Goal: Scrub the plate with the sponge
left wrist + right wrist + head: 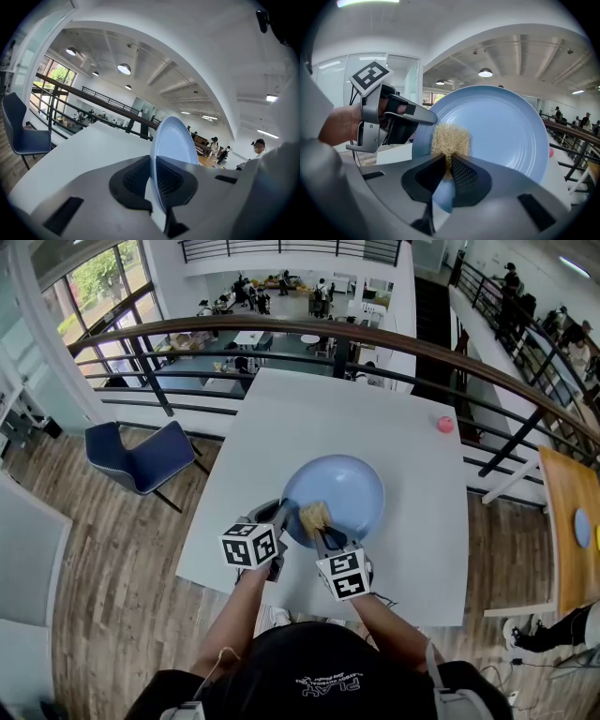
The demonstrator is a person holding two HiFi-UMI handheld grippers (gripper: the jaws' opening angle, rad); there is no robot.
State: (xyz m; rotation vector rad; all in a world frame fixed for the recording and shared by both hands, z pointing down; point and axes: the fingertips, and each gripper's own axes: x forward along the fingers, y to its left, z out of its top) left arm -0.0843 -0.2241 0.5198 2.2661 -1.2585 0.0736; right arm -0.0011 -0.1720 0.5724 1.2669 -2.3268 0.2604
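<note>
right tongs [446, 157] pinch sponge [450, 138] against plate [506, 131]; left tongs [151, 159] clamp plate rim.

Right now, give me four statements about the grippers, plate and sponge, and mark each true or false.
1. The left gripper is shut on the rim of the plate. True.
2. The right gripper is empty. False: it is shut on the sponge.
3. The sponge lies flat on the table. False: it is held up in front of the plate's face, off the table.
4. A pink ball sits on the table beyond the plate, to the right. True.
</note>
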